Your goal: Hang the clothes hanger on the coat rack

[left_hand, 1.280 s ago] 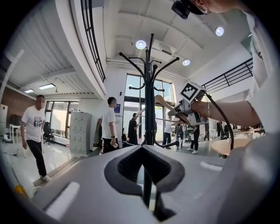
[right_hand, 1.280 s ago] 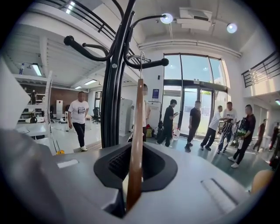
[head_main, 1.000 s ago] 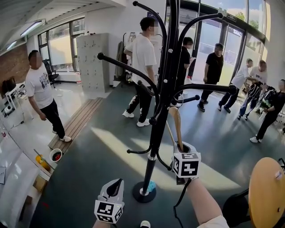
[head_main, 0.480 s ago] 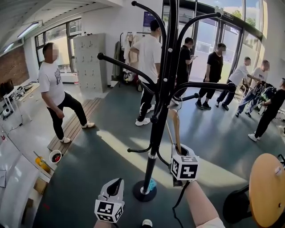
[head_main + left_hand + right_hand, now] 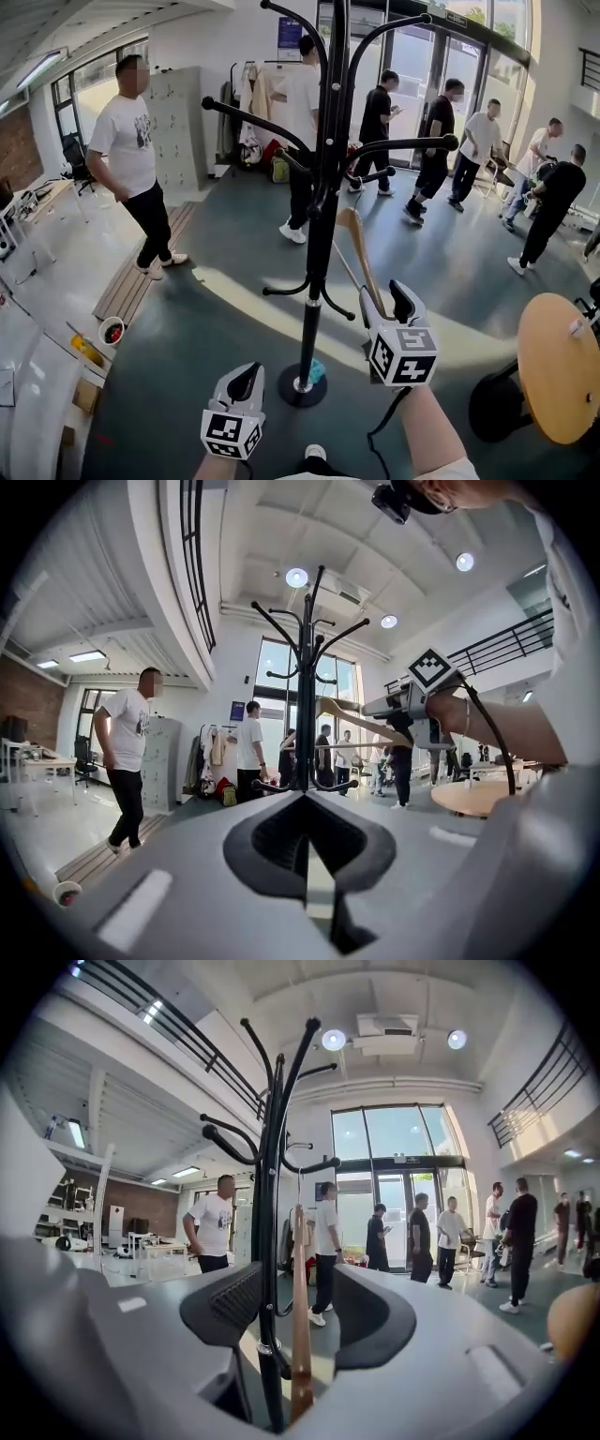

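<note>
Person in white T-shirt (image 5: 131, 141): stands well to the left of the left claw and far beyond it. The dark print on the chest is too small to read.
Left gripper (image 5: 247, 375): held low, with its 2 jaws closed together and nothing between them. It points toward the foot of the rack.
Left marker cube (image 5: 228, 433): sits at the rear of that claw and bears black-and-white square patterns.
Coat rack (image 5: 319, 216): a black pole with curved arms, between the 2 claws. In the right gripper view the pole rises just beside the left jaw.
Blue poster (image 5: 289, 33): on the far wall beyond the rack top. Its print is too small to read.
Clothes hanger (image 5: 359, 258): wooden, with its lower end in the right claw's gap. Its thin wire top reaches a rack arm, but I cannot tell whether it is hooked on.
Right gripper (image 5: 386, 295): its 2 jaws stand apart with the hanger between them. Whether either pad touches the wood is unclear.
Round wooden table (image 5: 553, 375): right of the right claw, well apart from it.
</note>
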A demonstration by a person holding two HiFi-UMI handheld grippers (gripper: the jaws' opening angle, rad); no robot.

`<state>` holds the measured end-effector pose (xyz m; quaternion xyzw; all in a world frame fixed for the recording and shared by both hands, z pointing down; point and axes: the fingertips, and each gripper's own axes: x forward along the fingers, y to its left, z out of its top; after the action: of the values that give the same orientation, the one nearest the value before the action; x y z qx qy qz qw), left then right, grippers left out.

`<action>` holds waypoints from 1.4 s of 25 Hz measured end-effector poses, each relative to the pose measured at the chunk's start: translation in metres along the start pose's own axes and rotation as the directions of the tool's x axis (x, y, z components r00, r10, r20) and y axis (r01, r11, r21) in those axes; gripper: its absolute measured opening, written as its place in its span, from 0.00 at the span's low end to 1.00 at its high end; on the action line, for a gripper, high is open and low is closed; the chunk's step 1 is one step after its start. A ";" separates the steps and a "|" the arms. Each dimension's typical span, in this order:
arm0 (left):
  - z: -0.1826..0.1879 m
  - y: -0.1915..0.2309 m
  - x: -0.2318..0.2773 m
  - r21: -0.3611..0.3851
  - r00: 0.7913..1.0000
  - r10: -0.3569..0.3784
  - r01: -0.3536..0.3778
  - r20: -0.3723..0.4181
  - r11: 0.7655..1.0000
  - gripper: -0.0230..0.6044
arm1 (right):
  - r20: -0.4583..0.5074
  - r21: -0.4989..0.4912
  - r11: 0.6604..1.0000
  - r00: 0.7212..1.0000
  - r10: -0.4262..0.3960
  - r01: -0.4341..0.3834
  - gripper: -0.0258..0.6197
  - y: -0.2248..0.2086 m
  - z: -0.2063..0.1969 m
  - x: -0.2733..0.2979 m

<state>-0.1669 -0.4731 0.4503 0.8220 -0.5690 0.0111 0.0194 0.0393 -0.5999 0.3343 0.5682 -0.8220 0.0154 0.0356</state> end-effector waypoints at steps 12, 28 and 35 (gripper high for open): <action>0.010 -0.027 -0.065 0.020 0.996 -0.079 0.078 0.029 0.997 0.04 | -0.056 0.116 0.991 0.996 -0.063 0.070 0.12 0.030 -0.068 -0.119; -0.014 -0.059 -0.111 0.011 0.987 -0.163 0.164 -0.003 0.986 0.04 | -0.218 0.082 0.996 0.976 -0.013 0.032 0.08 0.109 -0.184 -0.197; -0.026 -0.069 -0.137 -0.004 0.986 -0.167 0.167 -0.021 0.986 0.04 | -0.238 0.062 0.998 0.971 -0.009 0.025 0.08 0.120 -0.194 -0.227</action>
<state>-0.1503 -0.3195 0.4697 0.8666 -0.4980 0.0172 0.0273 0.0147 -0.3328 0.5127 0.5700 -0.8060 0.1098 0.1154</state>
